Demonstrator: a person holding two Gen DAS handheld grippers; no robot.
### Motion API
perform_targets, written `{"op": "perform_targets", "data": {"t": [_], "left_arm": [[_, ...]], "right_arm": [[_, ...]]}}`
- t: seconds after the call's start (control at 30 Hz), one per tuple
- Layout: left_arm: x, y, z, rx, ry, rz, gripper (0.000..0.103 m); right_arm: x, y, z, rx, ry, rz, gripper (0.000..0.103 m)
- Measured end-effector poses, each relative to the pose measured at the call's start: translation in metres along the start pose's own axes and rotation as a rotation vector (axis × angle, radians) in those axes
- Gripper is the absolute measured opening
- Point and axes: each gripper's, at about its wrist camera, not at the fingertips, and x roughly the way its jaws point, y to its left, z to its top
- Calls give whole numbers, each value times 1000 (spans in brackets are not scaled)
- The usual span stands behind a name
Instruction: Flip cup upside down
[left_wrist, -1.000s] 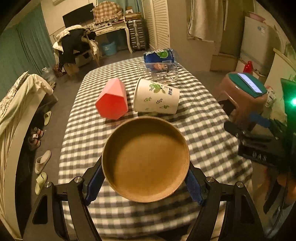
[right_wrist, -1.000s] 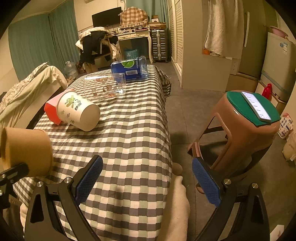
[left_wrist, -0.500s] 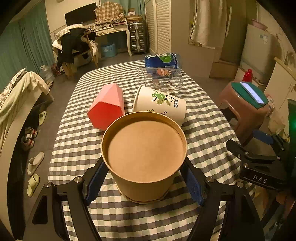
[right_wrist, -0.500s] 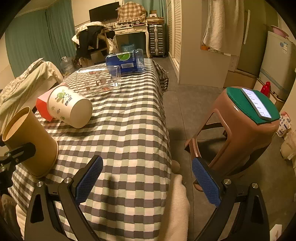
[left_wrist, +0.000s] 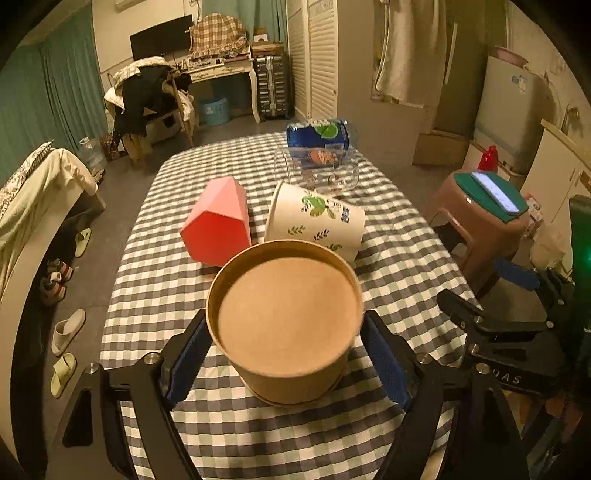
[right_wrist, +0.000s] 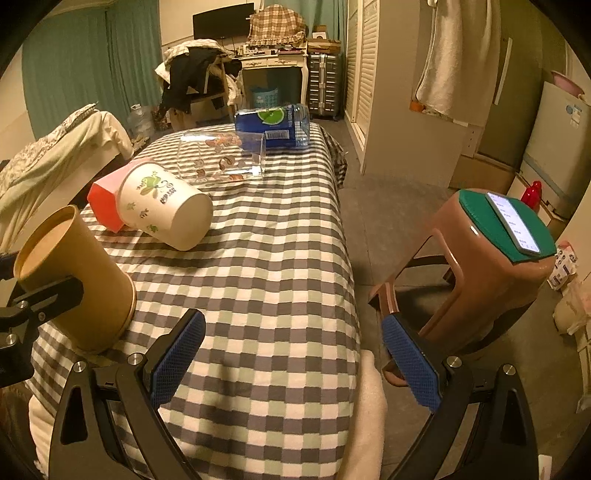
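Observation:
A brown paper cup (left_wrist: 284, 325) stands upside down on the checked tablecloth (left_wrist: 399, 266), its flat base facing up. My left gripper (left_wrist: 286, 354) has its blue pads on either side of the cup and grips its wall. The cup also shows at the left of the right wrist view (right_wrist: 77, 280), slightly tilted with its wide rim touching the cloth. My right gripper (right_wrist: 291, 362) is open and empty over the table's near right edge.
A white leaf-printed cup (left_wrist: 314, 225), a pink faceted cup (left_wrist: 218, 225), a clear glass (left_wrist: 317, 173) and a blue bottle (left_wrist: 317, 134) lie on their sides further back. A brown stool (right_wrist: 480, 273) with a phone (right_wrist: 513, 221) stands right of the table.
The left gripper turned the brown cup from lying on its side to base-up and lowered it onto the cloth. The right gripper barely moved.

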Motion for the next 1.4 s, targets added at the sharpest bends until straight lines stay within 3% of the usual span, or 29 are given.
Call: {"op": "perform_targets", "data": {"t": [0.37,0.53,0.6,0.8,1.0,1.07,1.4], "left_arm": [[-36,7,9,-30,-103,-21,84],[-63,19,11,-87,-192,-7,85],[-74,28,8,-127,-227,10,95],[-93,51,-7,-195,-310,119,96],[-98,65,-22,-232,-324,190,99],[-98,70,-27,-247,-330,197,103],[-99,74,-40,-247,-329,213,103]], "right_arm": [[-34,11,0,-23,-62,-22,97],[-66,19,4,-38,-148,-14,97],[-81,22,6,-46,-189,-9,97],[-115,37,8,-63,-280,29,97],[-125,49,7,-72,-316,55,98],[-125,50,7,-63,-325,57,103],[-119,52,6,-55,-333,51,103]]}}
